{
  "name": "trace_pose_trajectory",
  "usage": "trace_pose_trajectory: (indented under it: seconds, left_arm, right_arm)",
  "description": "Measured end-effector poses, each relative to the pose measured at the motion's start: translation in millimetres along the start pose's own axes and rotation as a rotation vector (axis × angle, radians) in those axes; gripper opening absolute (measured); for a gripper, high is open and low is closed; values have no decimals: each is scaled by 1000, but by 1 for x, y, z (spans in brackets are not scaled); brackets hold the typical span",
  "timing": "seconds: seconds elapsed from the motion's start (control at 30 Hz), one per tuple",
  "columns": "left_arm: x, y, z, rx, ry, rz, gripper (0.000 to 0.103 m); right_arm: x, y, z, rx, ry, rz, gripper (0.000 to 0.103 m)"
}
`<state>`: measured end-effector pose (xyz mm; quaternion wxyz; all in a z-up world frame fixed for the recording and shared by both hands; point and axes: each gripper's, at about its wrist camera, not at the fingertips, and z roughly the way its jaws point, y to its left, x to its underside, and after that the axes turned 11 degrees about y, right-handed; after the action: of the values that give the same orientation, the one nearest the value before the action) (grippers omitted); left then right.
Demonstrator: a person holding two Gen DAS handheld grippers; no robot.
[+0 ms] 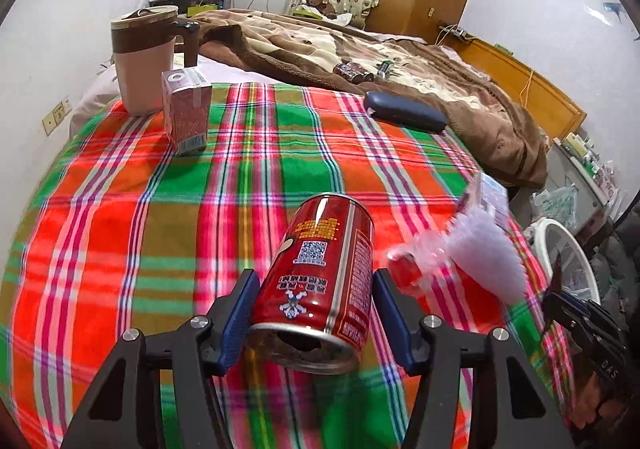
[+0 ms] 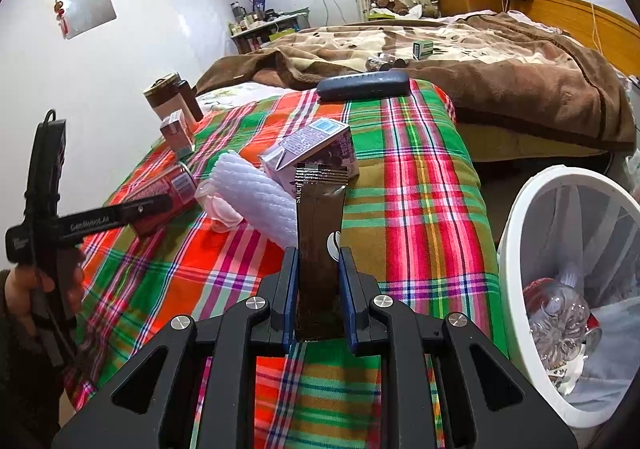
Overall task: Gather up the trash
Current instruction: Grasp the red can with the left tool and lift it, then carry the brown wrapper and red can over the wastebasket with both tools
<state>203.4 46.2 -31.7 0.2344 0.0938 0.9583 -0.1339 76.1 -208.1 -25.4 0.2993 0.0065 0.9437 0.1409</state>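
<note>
So far the white bin [image 2: 520,209] beside the bed holds a crushed clear bottle [image 2: 560,313] and some paper scraps. The right gripper [image 2: 319,289] is clamped on a brown sachet [image 2: 320,225], while the left gripper [image 1: 316,313] brackets a red can [image 1: 320,269], contact unclear. Cartons and wrappers remain on the plaid blanket [image 1: 160,209]

Red can [image 1: 320,281] lies opened; brown sachet [image 2: 320,249] upright.
</note>
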Motion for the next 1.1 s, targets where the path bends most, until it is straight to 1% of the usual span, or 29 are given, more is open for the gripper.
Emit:
trace_pose_trajectory:
  seconds: [0.23,0.37,0.47,0.6,0.77,1.1]
  left_arm:
    - [23,-5,-16,22,-28,-24,57]
    - [32,-12,-26,34,-45,-18,56]
    - [37,-20,-36,28,-68,-10,56]
    - [43,-24,-36,25,-62,-8,55]
    - [47,-27,-40,34,-71,-27,55]
    - [50,-47,-58,45,-112,7,53]
  right_arm:
    - [4,0,-7,-22,-12,3,20]
    - [7,1,-11,-27,-20,-2,20]
    - [7,0,-15,-33,-28,0,20]
    - [9,-2,-21,-37,-38,0,20]
    - [12,-4,-25,-40,-47,6,20]
    - [16,-10,-39,-39,-80,14,20]
